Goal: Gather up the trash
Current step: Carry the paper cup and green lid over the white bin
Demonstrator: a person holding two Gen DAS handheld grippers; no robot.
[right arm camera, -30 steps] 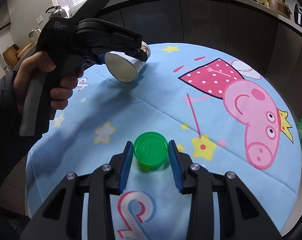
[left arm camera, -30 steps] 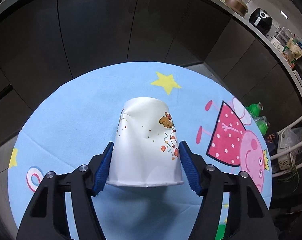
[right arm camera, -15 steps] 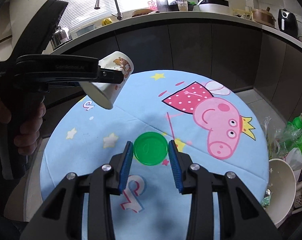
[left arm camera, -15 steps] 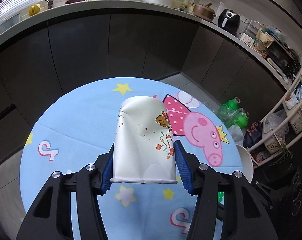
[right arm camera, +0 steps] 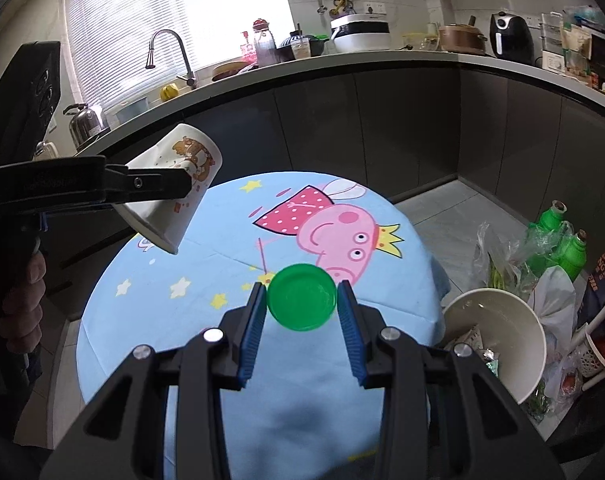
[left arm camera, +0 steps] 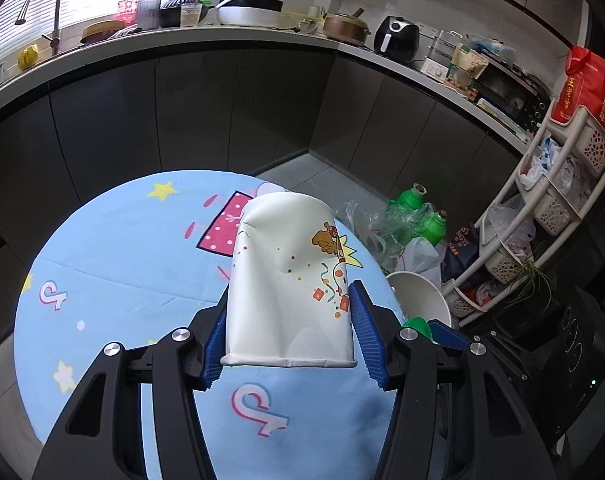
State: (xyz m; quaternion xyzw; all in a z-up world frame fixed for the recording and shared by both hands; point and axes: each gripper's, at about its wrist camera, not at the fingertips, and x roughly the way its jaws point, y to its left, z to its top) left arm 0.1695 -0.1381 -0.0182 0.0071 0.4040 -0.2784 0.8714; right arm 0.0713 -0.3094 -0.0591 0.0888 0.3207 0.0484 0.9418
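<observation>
1. Right now the left gripper [left arm camera: 288, 332] has its blue ribbed pads pressed on both sides of a dented white paper cup w/ cartoon print [left arm camera: 286, 284], jaws roughly half apart; cup is off the table, base toward the cam, mouth pointing away so the inside is hidden
2. Same cup seen from right wrist cam [right arm camera: 174, 196]: tilted, upper left, partly covered by the black gripper finger; left gripper body is cut off at the frame edge, the person's hand [right arm camera: 20, 300] on its handle is dim and only partly visible
3. Right gripper [right arm camera: 301, 312] is closed on a round green plastic cap [right arm camera: 302, 297], pads touching both sides, jaws fairly narrow; only the flat face shows, depth can't be judged
4. Both items are above the round table w/ light-blue cartoon-pig cloth [right arm camera: 206, 256]; the pig is partly hidden by the cup in left cam
5. White round bin/bucket [right arm camera: 514, 340] sits on the floor just beside the table's right edge; contents are blurry, some wrappers maybe. In left cam it's [left arm camera: 422, 296] half hidden behind the gripper finger
6. Green plastic bottles in clear bags [right arm camera: 562, 240] are behind the bin, count unclear
</observation>
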